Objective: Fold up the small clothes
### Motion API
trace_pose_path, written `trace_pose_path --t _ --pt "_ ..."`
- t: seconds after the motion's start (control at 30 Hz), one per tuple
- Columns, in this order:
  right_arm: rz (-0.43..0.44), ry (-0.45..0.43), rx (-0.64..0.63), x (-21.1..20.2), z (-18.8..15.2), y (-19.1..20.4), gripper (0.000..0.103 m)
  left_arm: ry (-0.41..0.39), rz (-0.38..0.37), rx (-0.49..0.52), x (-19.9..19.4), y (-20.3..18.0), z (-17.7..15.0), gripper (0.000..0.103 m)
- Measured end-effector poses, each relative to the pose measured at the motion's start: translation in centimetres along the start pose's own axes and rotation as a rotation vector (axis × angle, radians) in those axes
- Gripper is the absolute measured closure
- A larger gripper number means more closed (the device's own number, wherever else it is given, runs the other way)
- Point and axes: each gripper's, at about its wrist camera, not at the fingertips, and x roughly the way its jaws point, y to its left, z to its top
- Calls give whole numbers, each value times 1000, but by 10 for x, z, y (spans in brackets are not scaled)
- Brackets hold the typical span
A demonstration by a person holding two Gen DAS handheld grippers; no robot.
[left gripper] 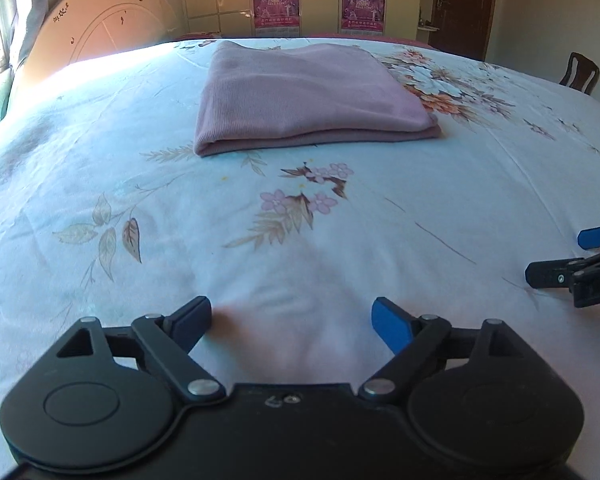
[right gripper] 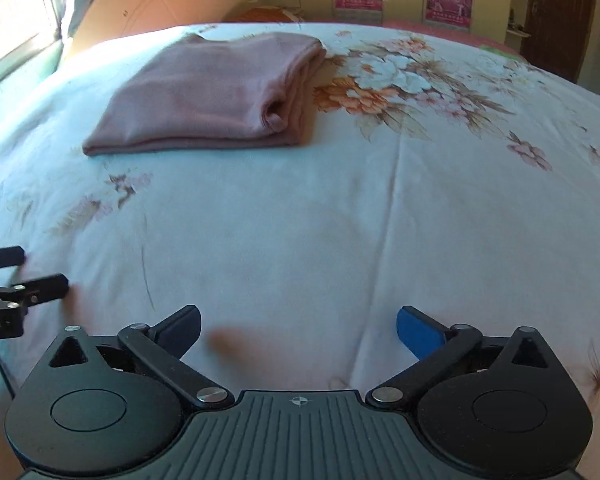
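Two grippers hover low over the bed (left gripper: 100, 168), side by side and both pointing toward the headboard (left gripper: 100, 20); the left gripper (left gripper: 292, 320) has its jaws spread wide with nothing between them, only the pale floral sheet showing in the gap; the right gripper (right gripper: 299, 326) likewise has its jaws wide apart and holds nothing. Each one shows at the edge of the other's view: the right one pokes in from the right side of the left wrist view, the left one from the left side of the right wrist view, its fingers parted there too.

Further up the bed, well apart from both grippers, lies the pink garment (left gripper: 308, 96); it is folded into a neat, thick rectangle with several layers stacked, its folded edge toward the grippers and the looser layered ends at its right side; it rests flat on the sheet, just beside a large printed cluster of orange and white flowers (right gripper: 384, 76).

Beyond the bed stand cream wardrobe doors with two magenta posters (left gripper: 276, 4); a dark wooden door (left gripper: 464, 4) is at the far right, and a wooden chair (left gripper: 580, 74) sits by the bed's right edge.
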Motion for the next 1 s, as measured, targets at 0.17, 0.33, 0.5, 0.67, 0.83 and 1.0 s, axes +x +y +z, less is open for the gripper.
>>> trace_pose_path --t 0.17,0.33,0.5,0.67,0.83,1.0 --pt "44 -99 122 -67 -28 -11 0 -82 -51 -40 -62 -18 -9 16" --pt "32 -221 130 -138 -38 -7 0 -132 -62 -52 -114 -32 -18 14" --pt "34 -303 78 -189 -49 15 0 -214 -21 -4 -159 -45 -28 12" --pt "23 -376 43 -226 -64 31 0 -284 -26 -44 -196 -46 -34 11" --pt "11 -415 80 -247 -78 30 0 -328 -30 -37 -219 -56 -38 10" --pt "-8 -442 104 -258 -84 23 0 -361 -45 -21 -227 -61 -37 10"
